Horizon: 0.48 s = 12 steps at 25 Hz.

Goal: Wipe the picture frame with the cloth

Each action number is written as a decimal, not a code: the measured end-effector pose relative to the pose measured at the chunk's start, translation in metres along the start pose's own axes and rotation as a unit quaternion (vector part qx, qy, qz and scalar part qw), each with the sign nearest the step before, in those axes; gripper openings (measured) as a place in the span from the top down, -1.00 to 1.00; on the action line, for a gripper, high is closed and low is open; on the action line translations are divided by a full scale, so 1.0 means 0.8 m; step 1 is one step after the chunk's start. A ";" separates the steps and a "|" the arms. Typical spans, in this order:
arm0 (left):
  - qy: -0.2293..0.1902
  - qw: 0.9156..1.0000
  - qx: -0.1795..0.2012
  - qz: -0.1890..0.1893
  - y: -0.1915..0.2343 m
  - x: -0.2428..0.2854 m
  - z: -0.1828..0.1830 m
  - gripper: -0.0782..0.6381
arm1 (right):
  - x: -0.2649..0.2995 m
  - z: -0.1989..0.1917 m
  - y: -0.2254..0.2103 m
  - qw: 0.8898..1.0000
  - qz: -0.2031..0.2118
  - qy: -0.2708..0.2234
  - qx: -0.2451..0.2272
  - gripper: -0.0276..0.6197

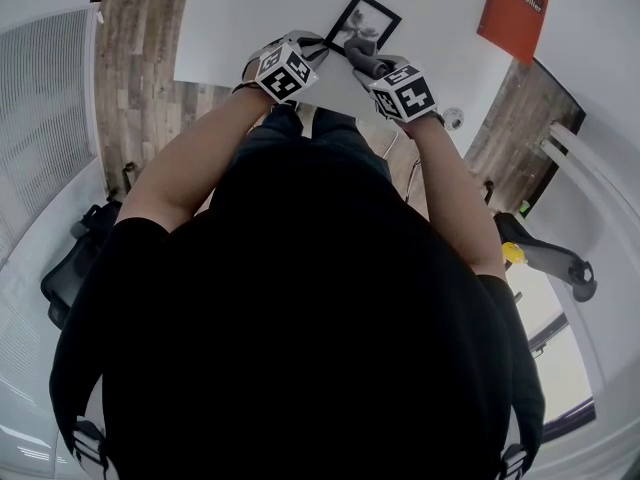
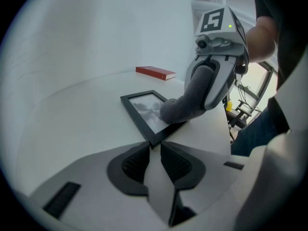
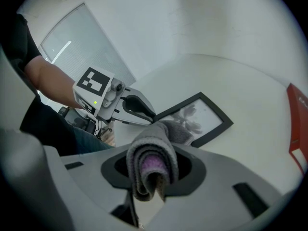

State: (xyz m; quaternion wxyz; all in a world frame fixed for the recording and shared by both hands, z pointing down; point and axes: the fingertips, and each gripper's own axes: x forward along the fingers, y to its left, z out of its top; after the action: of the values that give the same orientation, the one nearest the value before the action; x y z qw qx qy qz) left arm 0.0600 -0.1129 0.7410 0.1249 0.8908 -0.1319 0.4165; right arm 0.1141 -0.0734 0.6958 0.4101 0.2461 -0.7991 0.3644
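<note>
A black picture frame (image 1: 362, 18) with a grey flower print lies flat on the white table (image 1: 240, 18). My left gripper (image 2: 154, 146) is shut on the frame's (image 2: 142, 108) near corner, its jaws standing close together on either side of the black edge. My right gripper (image 3: 153, 170) is shut on a folded grey cloth (image 3: 151, 153) with a purple inner layer. The cloth's (image 2: 185, 105) free end rests on the glass near that same corner. In the head view both grippers, left (image 1: 315, 48) and right (image 1: 378, 68), meet at the frame's near end.
A red book (image 1: 516, 8) lies on the table's far right, beyond the frame. The table's near edge runs just under my hands. A white slatted panel (image 1: 45, 98) stands at the left, and dark equipment (image 1: 550, 253) sits on the floor at the right.
</note>
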 end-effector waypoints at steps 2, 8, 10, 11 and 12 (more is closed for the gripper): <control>0.005 1.000 -0.002 -0.002 -0.002 0.000 -0.001 0.56 | -0.006 0.000 0.002 1.000 -0.001 -0.003 0.006 0.55; 0.029 0.999 -0.009 -0.024 0.000 0.002 -0.002 0.56 | -0.026 0.003 0.003 1.000 -0.016 -0.008 0.009 0.55; 0.037 0.998 -0.029 -0.033 0.001 0.002 -0.003 0.56 | -0.035 0.003 0.006 1.000 -0.023 -0.012 0.009 0.55; 0.038 0.998 -0.041 -0.037 0.001 0.003 -0.004 0.56 | -0.040 0.003 0.008 1.000 -0.027 -0.013 0.008 0.55; 0.039 0.997 -0.052 -0.042 0.002 0.004 -0.004 0.56 | -0.045 0.002 0.008 0.999 -0.033 -0.014 0.007 0.55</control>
State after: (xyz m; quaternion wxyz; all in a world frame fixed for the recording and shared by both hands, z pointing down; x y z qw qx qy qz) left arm 0.0593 -0.1139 0.7453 0.1937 0.8707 -0.1113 0.4381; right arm 0.1282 -0.0672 0.6623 0.4088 0.2799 -0.7939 0.3526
